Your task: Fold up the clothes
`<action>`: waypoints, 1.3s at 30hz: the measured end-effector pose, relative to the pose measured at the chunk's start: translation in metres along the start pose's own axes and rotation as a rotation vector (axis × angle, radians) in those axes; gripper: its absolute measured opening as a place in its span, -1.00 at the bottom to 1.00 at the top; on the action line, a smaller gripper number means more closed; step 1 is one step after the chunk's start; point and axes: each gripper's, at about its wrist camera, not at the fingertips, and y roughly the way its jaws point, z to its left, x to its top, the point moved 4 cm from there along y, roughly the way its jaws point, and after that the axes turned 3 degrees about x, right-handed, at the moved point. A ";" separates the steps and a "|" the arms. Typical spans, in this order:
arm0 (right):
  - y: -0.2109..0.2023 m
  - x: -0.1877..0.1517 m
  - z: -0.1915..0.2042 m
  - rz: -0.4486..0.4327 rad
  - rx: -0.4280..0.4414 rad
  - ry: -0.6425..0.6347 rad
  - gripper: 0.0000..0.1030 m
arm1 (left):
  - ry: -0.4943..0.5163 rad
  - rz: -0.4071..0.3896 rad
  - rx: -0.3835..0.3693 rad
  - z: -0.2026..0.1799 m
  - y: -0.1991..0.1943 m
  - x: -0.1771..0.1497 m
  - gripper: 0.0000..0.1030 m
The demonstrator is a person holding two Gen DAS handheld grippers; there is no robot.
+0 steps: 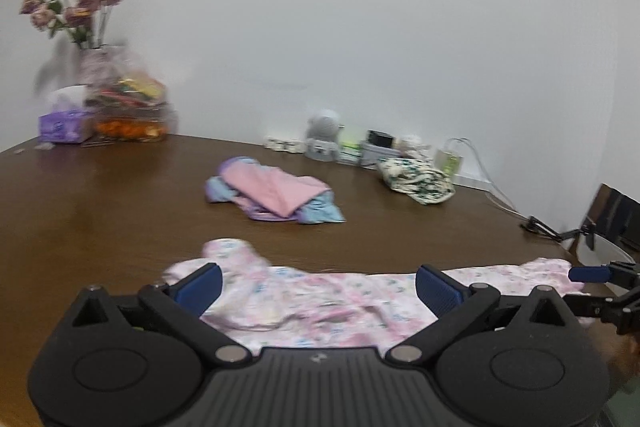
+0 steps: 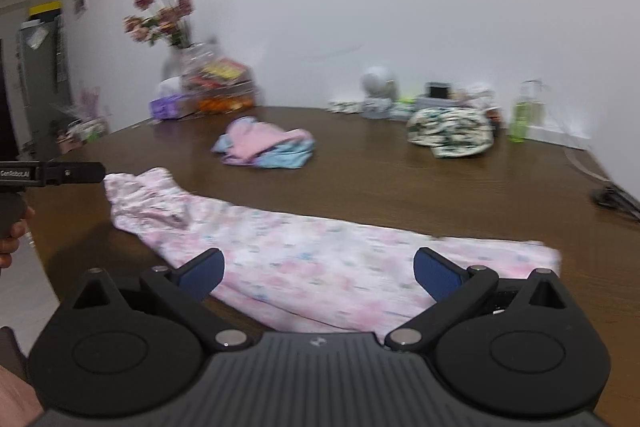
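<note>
A pink floral garment (image 2: 288,259) lies stretched flat along the near edge of the brown table (image 2: 400,179). In the left wrist view the same garment (image 1: 320,303) lies just beyond my left gripper (image 1: 318,289), whose blue pads stand wide apart with nothing pressed between them. My right gripper (image 2: 318,275) is open too, raised a little above the cloth near its right end. Part of the right gripper (image 1: 600,279) shows at the right edge of the left wrist view, and the left gripper's body (image 2: 52,174) shows at the left edge of the right wrist view.
A crumpled pink and blue garment (image 1: 276,193) lies mid-table, and a white and green floral one (image 1: 418,179) lies further right. Against the wall stand a flower vase (image 1: 76,7), a tissue box (image 1: 64,125), a snack basket (image 1: 128,107) and small items (image 1: 324,143). A cable (image 1: 540,225) lies at the right.
</note>
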 end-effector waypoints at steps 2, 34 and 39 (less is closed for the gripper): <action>0.010 0.003 0.015 0.005 0.022 -0.012 0.99 | -0.034 0.021 0.019 0.018 0.001 0.000 1.00; 0.157 0.019 0.089 0.168 0.047 0.126 0.54 | -0.150 0.369 -0.095 0.072 0.115 0.001 -0.74; 0.157 0.017 0.089 0.167 0.051 0.120 0.54 | -0.237 0.355 -0.110 0.078 0.114 -0.001 -0.80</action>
